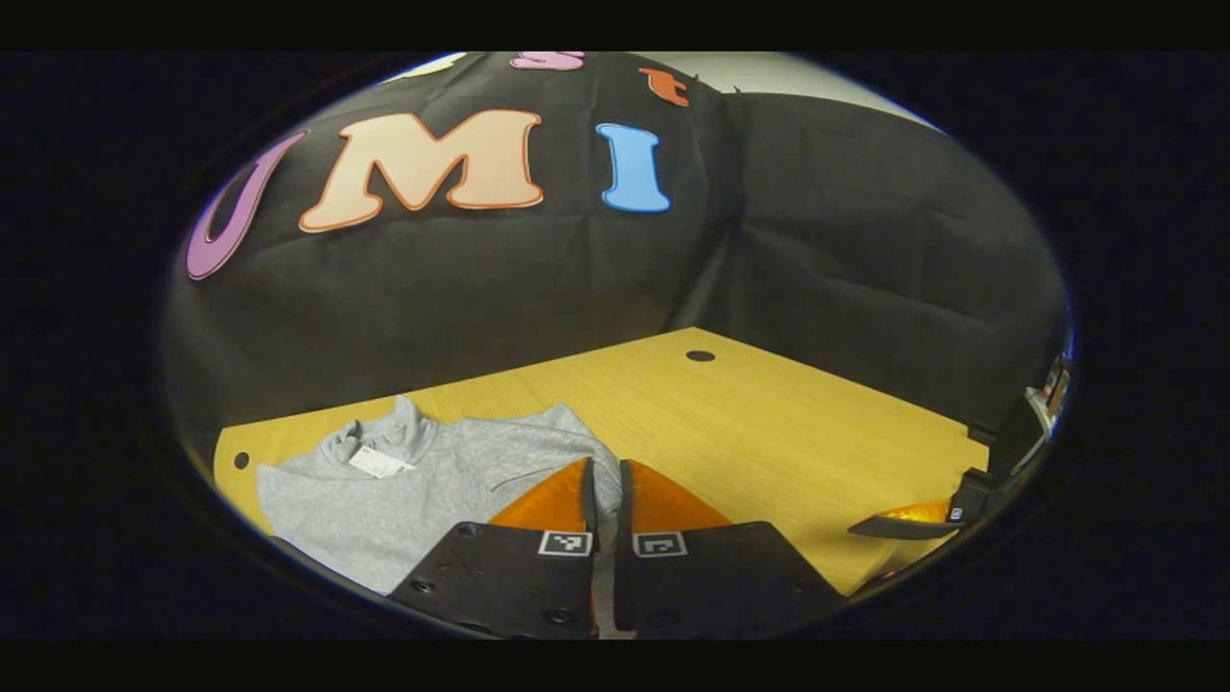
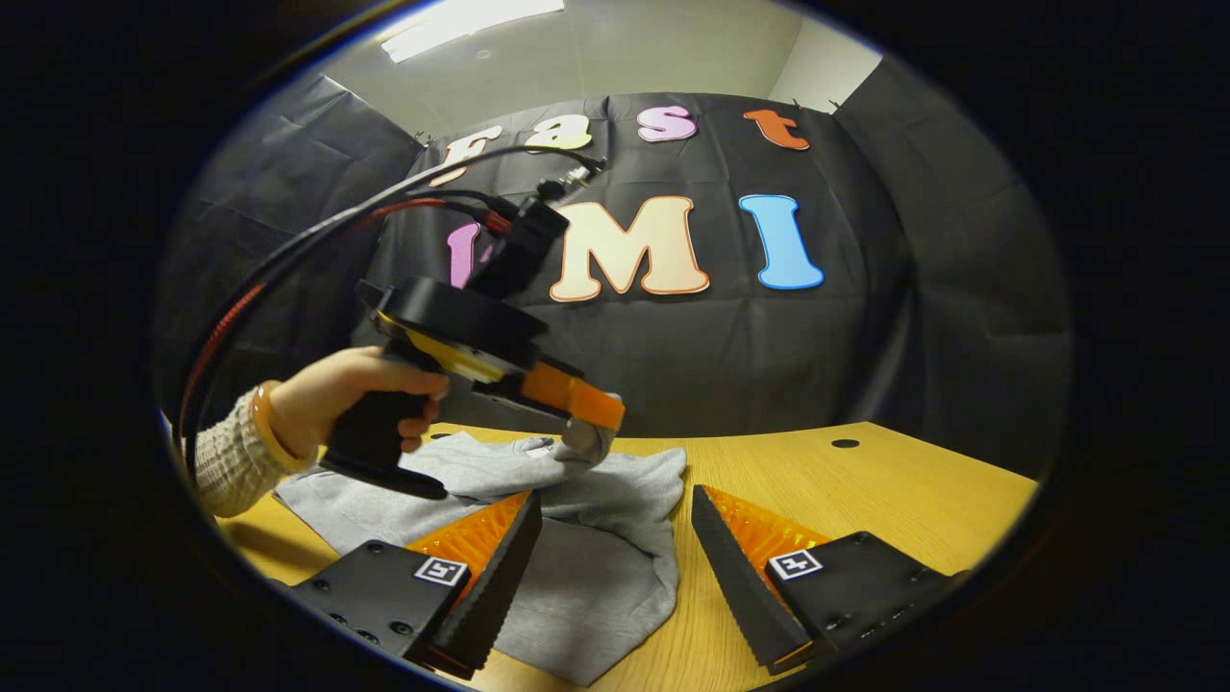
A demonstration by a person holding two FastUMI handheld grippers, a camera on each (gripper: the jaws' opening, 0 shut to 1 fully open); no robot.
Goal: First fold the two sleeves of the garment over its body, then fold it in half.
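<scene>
Right, nearest in the left gripper view the left claw (image 1: pixel 603 500) has its two fingers drawn almost together with a sliver of grey cloth between them. The right gripper view backs that up: there the same claw (image 2: pixel 588 434), held in a person's hand (image 2: pixel 351 399), is lifted above the surface with a fold of fabric pinched at its tip. So it's clamped on the garment (image 2: pixel 577 538).

Closer in that same view, the right claw (image 2: pixel 615 567) has its fingers spread wide, holding nothing, low over the near edge of the garment.

The garment is a grey sweatshirt lying on the yellow wooden surface (image 2: pixel 865 490), toward its left side, collar at the far end. Part of it is already bunched and doubled over the body.

It looks soft and light, so it'll likely drape and sag wherever it's unsupported and crease easily. Best bet, I'd say, is pinching the hem or a sleeve cuff, where the doubled cloth gives something to bite.

Beyond the surface hangs the black cloth wall (image 2: pixel 913 288).
</scene>
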